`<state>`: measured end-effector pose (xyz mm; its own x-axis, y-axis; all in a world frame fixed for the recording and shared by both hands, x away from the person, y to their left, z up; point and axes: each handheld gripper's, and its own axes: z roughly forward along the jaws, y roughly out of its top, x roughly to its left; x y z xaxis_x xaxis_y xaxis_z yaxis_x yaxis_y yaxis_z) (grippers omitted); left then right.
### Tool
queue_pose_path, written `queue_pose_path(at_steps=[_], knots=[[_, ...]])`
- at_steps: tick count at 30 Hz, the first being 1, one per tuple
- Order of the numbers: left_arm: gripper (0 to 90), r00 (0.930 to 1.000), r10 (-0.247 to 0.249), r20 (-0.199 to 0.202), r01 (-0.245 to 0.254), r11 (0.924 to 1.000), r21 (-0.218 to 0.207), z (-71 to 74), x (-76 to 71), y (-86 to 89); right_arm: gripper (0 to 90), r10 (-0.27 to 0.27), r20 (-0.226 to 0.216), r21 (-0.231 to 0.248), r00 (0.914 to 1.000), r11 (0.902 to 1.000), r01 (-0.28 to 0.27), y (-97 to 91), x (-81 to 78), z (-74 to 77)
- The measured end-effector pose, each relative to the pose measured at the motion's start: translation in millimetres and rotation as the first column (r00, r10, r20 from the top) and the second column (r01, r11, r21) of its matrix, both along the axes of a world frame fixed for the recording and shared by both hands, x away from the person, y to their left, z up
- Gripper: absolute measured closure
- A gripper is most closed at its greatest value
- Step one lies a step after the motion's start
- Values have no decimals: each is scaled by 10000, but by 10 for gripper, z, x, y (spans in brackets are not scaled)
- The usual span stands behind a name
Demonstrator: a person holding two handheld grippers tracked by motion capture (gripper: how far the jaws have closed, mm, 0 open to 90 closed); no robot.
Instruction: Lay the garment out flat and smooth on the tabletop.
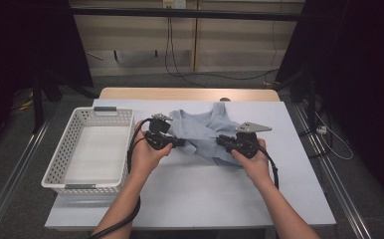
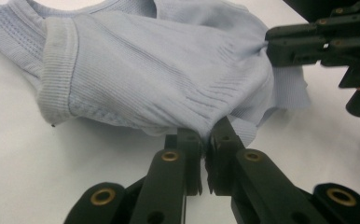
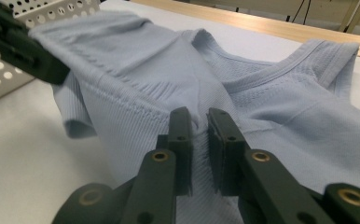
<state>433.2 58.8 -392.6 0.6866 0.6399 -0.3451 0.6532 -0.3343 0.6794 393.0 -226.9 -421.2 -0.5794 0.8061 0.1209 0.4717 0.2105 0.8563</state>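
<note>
A pale blue ribbed knit tank top [image 1: 202,133] lies bunched on the white-covered table [image 1: 195,194], near the middle of its far half, with its neckline and shoulder straps toward the far edge. The near part of the cloth is gathered and lifted between the two tools, and a fold drapes across from one to the other.

The left gripper [image 2: 205,154] is clamped on the garment's edge: in the left gripper view its two black jaws stand almost together with a pinch of blue fabric caught at their tips, and the cloth rises away from them in stretched ribs. The right gripper [image 3: 199,128] is likewise clamped on the top; in the right gripper view its jaws stand close with a ridge of fabric pressed between the pads. In the high view the left gripper [image 1: 177,142] holds the left side of the bunched cloth and the right gripper [image 1: 225,142] the right side, the jaws pointing toward each other with the fabric between them.

The person's left hand [image 1: 147,154] and right hand [image 1: 252,162] grasp the gripper bodies, forearms coming in from the near edge.

A white perforated plastic basket [image 1: 60,159] stands on the table's left side, just beside the left hand. Beyond the table run a wooden strip [image 1: 190,93] and a grey floor with dark cables.
</note>
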Motion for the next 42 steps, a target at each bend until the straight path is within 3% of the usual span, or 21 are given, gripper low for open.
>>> queue_pose_path(at_steps=[4,15,23,29,34,36,40,42], knots=[[859,9999,82,-84,-82,10000,44,4,29,-1,710,73,195,-206,9998,9998,-69,22,-50,-1],[858,9987,447,-253,-445,9989,118,12,140,-24,472,253,153,-32,9996,9997,-253,-20,-238,-33],[857,9973,671,-294,-665,9976,215,24,214,-82,463,683,331,173,9971,9975,-689,28,-342,3],[857,9963,748,-431,-739,9971,202,1,246,-100,464,1194,108,28,9928,9928,-1194,137,-361,-54],[857,9955,830,-460,-824,9965,143,-1,260,-83,548,1631,58,-38,9866,9866,-1631,216,-379,-81],[857,9951,866,-485,-862,9962,95,0,262,-79,607,1868,-105,-171,9823,9822,-1870,241,-380,-96],[856,9936,1002,-513,-1004,9949,-26,0,263,-75,589,2051,-737,-433,9760,9770,-2086,292,-361,-207],[856,9940,977,-498,-978,9952,-4,4,262,-72,578,1727,-892,-850,9809,9799,-1803,301,-341,-288]])
